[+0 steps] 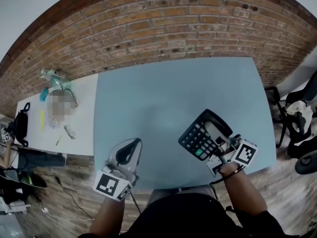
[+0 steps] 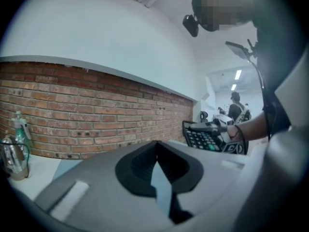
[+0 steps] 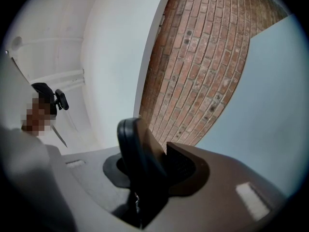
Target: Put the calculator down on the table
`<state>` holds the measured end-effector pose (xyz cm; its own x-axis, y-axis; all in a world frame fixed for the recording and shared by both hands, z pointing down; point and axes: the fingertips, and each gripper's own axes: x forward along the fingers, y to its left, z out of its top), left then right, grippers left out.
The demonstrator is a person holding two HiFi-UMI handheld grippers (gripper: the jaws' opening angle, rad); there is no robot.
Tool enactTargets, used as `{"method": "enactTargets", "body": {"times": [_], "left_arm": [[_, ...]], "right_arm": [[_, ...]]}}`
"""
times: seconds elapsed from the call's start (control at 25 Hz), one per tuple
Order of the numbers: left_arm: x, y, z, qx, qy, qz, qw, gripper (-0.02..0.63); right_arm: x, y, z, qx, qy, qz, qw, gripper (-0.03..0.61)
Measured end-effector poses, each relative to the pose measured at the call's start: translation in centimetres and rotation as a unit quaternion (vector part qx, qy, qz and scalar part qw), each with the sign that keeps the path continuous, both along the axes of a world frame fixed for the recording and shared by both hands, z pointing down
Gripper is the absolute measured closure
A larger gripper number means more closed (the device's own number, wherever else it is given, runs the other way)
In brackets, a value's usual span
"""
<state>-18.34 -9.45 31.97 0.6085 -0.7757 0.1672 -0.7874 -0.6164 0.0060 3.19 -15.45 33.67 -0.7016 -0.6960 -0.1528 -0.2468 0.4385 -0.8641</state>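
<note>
A black calculator [image 1: 203,132] with a green key hangs tilted above the front right part of the blue-grey table [image 1: 163,98]. My right gripper [image 1: 221,146] is shut on its near corner, and the calculator's dark edge [image 3: 136,151] stands between the jaws in the right gripper view. My left gripper [image 1: 134,143] hovers over the table's front edge at the left, shut with nothing in it, its tips meeting [image 2: 155,146]. From the left gripper view, the calculator [image 2: 203,137] shows off to the right, held in the other gripper.
A white side table [image 1: 81,128] at the left carries bottles [image 1: 52,77] and small items, with a black bag [image 1: 21,124] at its far end. A brick wall [image 1: 163,24] runs behind the tables. A chair [image 1: 292,118] stands off the right edge.
</note>
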Motion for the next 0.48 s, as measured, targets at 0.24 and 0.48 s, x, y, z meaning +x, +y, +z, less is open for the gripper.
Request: {"method": "enactTargets", "body": {"times": [0.24,0.48], "left_arm": [[0.3,0.0,1.5,-0.013,-0.001,-0.003,0.9999,0.611],[0.7,0.2,2.0,-0.018,0.001,-0.002,0.9998,0.611]], "right_arm": [[0.3,0.1,1.3,-0.013,0.016,-0.003,1.0,0.448],[0.4,0.2,2.0,-0.02,0.015,-0.004,1.0,0.448]]}}
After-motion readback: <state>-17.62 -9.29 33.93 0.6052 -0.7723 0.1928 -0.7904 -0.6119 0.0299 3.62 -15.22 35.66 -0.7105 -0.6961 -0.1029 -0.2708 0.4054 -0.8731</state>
